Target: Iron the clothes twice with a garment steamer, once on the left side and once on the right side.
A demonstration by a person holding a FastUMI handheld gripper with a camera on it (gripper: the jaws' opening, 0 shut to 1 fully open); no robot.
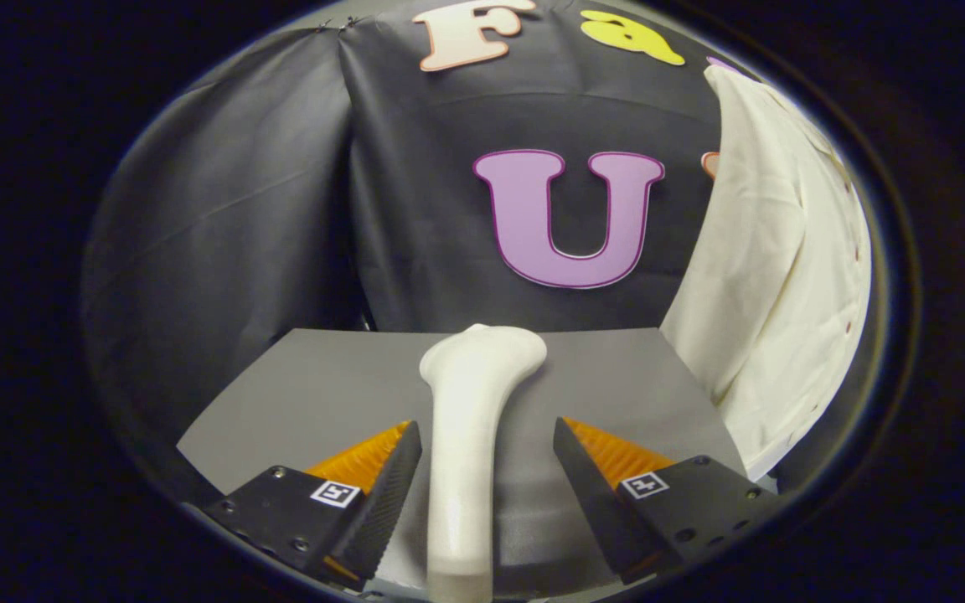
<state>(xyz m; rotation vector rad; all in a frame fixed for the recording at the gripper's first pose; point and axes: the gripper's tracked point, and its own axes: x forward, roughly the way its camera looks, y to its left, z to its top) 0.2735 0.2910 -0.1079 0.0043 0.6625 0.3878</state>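
**Open gripper straddling a garment steamer, with a pale shirt hanging off to the right**

The booth's dark cloth wall (265, 209) takes up most of the scene, hanging in loose folds behind everything else. In front of it sits a flat grey table (315, 394), its far edge meeting the foot of the wall.

To the right, a cream-white garment (771, 276) hangs down past the table's right edge. It looks like a shirt, with a row of small dots along its outer side that may be buttons. It lies beyond and to the right of the fingers, well apart from them.

The white garment steamer (467, 435) lies on the table, long and slim. Its long axis runs straight away from the camera, nearly in line with the fingers. Its handle end is nearest, passing between the fingers, and its wider head is at the far end, pointing toward the wall.

The gripper (487, 456) is spread wide. The left finger stands just beside the handle, perhaps grazing it; the right finger stands clear, with a gap of table showing. Neither finger presses on the steamer, so it is not yet held.

Judging from this, the next move is to close on the handle, shifting slightly right to centre it first, then carry the head rightward to the garment.
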